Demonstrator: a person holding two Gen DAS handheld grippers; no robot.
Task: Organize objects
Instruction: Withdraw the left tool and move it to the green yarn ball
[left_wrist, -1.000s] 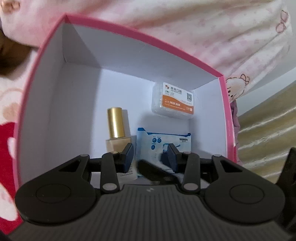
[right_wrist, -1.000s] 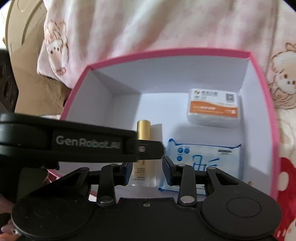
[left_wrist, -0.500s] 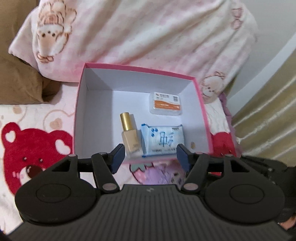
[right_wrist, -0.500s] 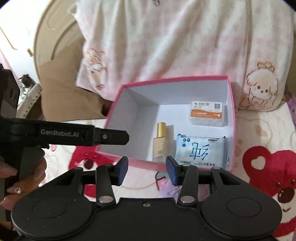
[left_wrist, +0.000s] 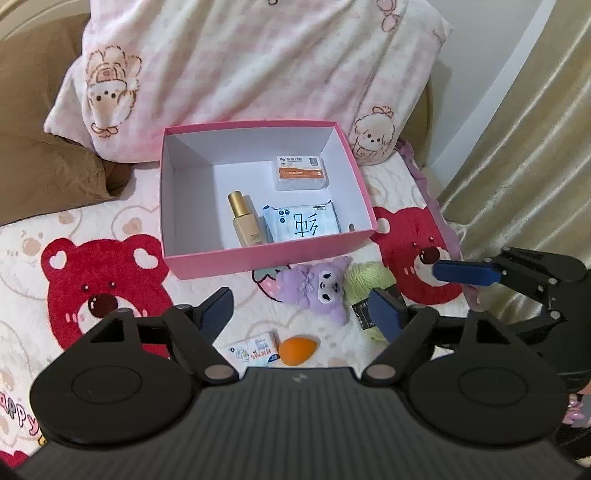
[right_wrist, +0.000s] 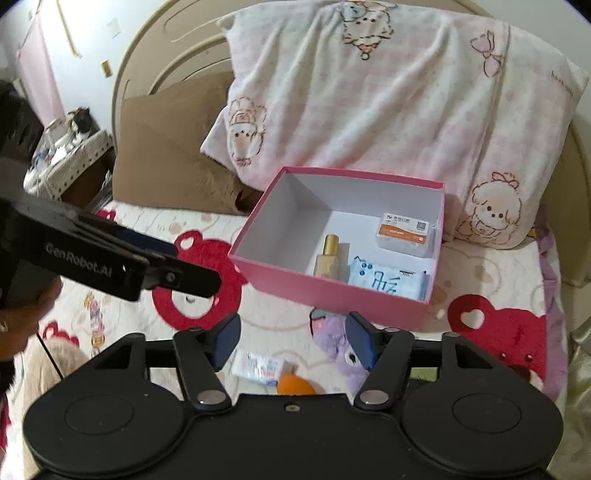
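A pink box (left_wrist: 258, 258) sits on the bed. Inside it lie a gold-capped bottle (left_wrist: 245, 225), a blue wipes pack (left_wrist: 303, 223) and a white-and-orange pack (left_wrist: 299, 171). In front of the box lie a purple plush (left_wrist: 317, 288), green yarn (left_wrist: 369, 280), a small white pack (left_wrist: 255, 349) and an orange sponge (left_wrist: 297, 347). My left gripper (left_wrist: 301, 306) hovers above these loose things, jaws opening, with nothing between them. My right gripper (right_wrist: 291, 332) hangs beside it over the plush (right_wrist: 336, 339), jaws also opening and holding nothing. The right view also shows the box (right_wrist: 325, 291).
A pink-and-white pillow (left_wrist: 258, 66) leans behind the box, with a brown cushion (left_wrist: 44, 147) to its left. The bedspread (left_wrist: 103, 291) has red bear prints. A curtain (left_wrist: 517, 147) hangs at the right. A basket (right_wrist: 70, 155) stands beside the bed at far left.
Both grippers have drawn back and up out of the box and their jaws have spread apart. The loose things in front of the box have come into view.
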